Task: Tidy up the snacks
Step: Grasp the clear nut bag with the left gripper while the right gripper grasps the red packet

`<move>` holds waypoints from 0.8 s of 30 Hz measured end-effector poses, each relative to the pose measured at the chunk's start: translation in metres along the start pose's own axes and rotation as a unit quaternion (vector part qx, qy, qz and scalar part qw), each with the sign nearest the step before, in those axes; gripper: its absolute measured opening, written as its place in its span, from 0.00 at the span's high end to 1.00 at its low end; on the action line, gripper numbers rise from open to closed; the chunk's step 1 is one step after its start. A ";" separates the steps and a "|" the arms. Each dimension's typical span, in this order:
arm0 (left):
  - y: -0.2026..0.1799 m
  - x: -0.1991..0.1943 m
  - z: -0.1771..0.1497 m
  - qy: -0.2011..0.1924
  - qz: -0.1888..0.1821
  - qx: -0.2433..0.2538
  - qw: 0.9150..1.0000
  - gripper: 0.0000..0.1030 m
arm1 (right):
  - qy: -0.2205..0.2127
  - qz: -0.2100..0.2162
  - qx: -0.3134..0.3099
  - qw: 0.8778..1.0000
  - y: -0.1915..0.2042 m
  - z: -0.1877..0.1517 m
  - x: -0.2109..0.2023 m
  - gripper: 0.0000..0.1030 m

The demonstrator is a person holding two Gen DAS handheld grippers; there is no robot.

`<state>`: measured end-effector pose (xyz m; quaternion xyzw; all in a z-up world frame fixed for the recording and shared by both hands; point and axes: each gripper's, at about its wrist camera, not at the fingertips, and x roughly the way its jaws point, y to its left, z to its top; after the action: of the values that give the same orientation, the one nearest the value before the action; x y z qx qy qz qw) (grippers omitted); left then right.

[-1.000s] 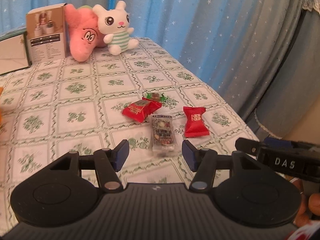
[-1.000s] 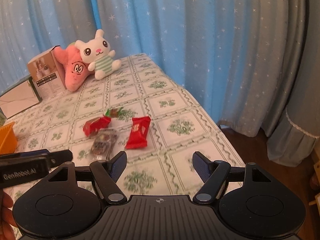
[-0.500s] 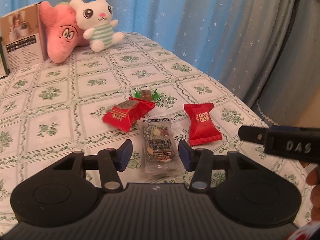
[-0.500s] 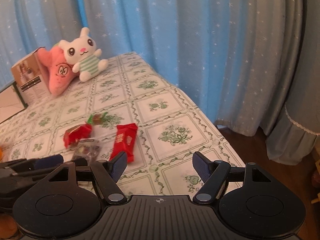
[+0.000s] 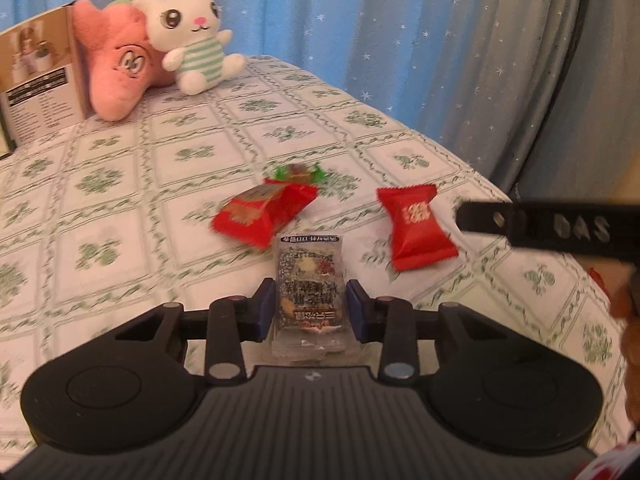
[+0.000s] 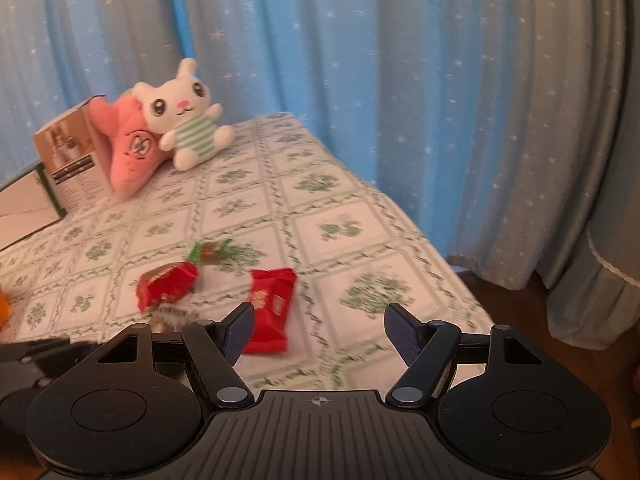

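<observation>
Several snacks lie on the flowered tablecloth (image 5: 120, 184). A clear packet (image 5: 310, 280) with a printed label lies flat between the blue pads of my left gripper (image 5: 311, 310). Its jaws are closing, and the pads stand at the packet's long edges without buckling it. Beyond it lie a red packet (image 5: 264, 212), a green-ended candy (image 5: 298, 172) and a second red packet (image 5: 416, 228). My right gripper (image 6: 322, 330) hangs open and holds nothing. That second red packet (image 6: 272, 312) lies just beside its left finger (image 6: 240, 328). The first red packet (image 6: 166, 284) and the candy (image 6: 212, 250) lie further left.
A white bunny plush (image 5: 192, 36), a pink plush (image 5: 120, 72) and a printed box (image 5: 40, 92) stand at the table's far end. Blue starred curtains (image 6: 400, 80) hang close behind. The table's right edge (image 6: 452, 276) drops to a wooden floor. The right tool's black bar (image 5: 552, 228) crosses the left wrist view.
My left gripper has come down and forward over the clear packet, and its jaws have narrowed around it. The right gripper has shifted sideways a little and stays open.
</observation>
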<state>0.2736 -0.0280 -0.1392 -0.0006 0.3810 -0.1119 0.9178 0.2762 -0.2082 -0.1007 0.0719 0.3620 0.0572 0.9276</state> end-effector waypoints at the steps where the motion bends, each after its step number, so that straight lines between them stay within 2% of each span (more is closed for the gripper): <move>1: 0.004 -0.005 -0.003 -0.001 0.003 -0.002 1.000 0.67 | 0.000 0.005 -0.004 1.000 0.003 0.001 0.002 0.30; 3: 0.012 -0.016 -0.010 -0.003 0.011 -0.013 1.000 0.67 | 0.005 0.009 -0.011 1.000 0.008 0.002 0.009 0.30; 6: 0.023 -0.031 -0.019 -0.006 0.025 -0.029 0.999 0.67 | 0.015 0.013 -0.016 1.000 0.014 0.004 0.022 0.37; 12: 0.042 -0.052 -0.029 -0.006 0.042 -0.059 0.997 0.67 | 0.031 0.011 -0.019 0.999 0.022 0.004 0.043 0.45; 24: 0.052 -0.062 -0.037 -0.002 0.048 -0.081 0.996 0.67 | 0.040 0.005 -0.045 0.998 0.035 0.002 0.060 0.69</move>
<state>0.2159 0.0389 -0.1262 -0.0571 0.3862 -0.0368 0.9199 0.3195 -0.1644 -0.1329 0.0293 0.3953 0.0813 0.9145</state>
